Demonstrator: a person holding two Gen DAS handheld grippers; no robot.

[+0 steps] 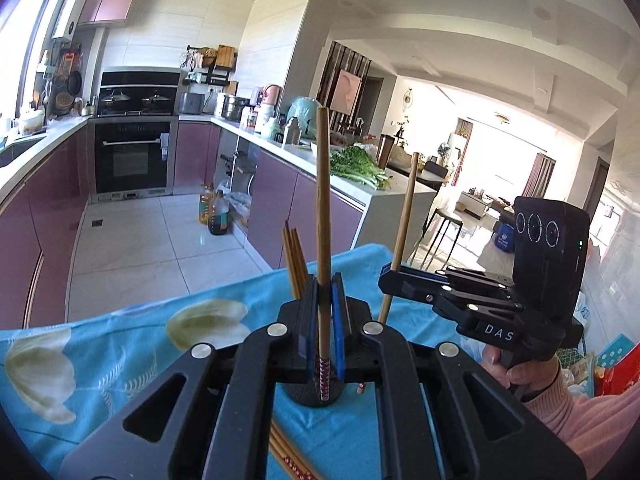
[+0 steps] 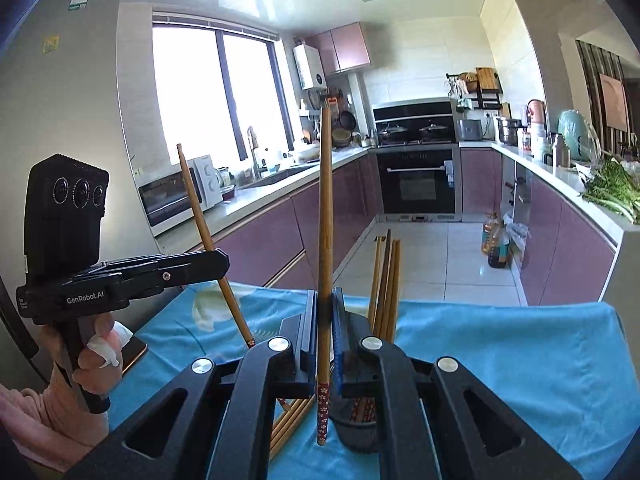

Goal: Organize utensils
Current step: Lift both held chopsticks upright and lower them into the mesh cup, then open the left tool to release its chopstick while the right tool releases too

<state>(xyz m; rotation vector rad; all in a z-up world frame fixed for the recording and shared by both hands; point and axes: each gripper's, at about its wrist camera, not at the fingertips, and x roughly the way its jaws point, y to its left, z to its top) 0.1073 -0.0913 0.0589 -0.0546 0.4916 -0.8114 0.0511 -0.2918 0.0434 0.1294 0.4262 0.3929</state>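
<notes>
Both grippers clamped, one chopstick each: left gripper (image 1: 325, 312) on its chopstick (image 1: 323, 216), right gripper (image 2: 325, 320) on its own (image 2: 325, 216), both near upright. The holder (image 2: 356, 420) sits just below-right of my right stick, nearer that hand.

Black handheld grippers, pink sleeves

The left gripper (image 2: 218, 258) reads "GenRobot.AI", the right gripper (image 1: 386, 276) "DAS"; both carry silver screws, blue pads (image 1: 339, 312) and three-lens cameras.

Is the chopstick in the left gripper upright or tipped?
Roughly upright. The chopstick stands nearly vertical between the shut pads of the left gripper, patterned end down above the holder.
</notes>
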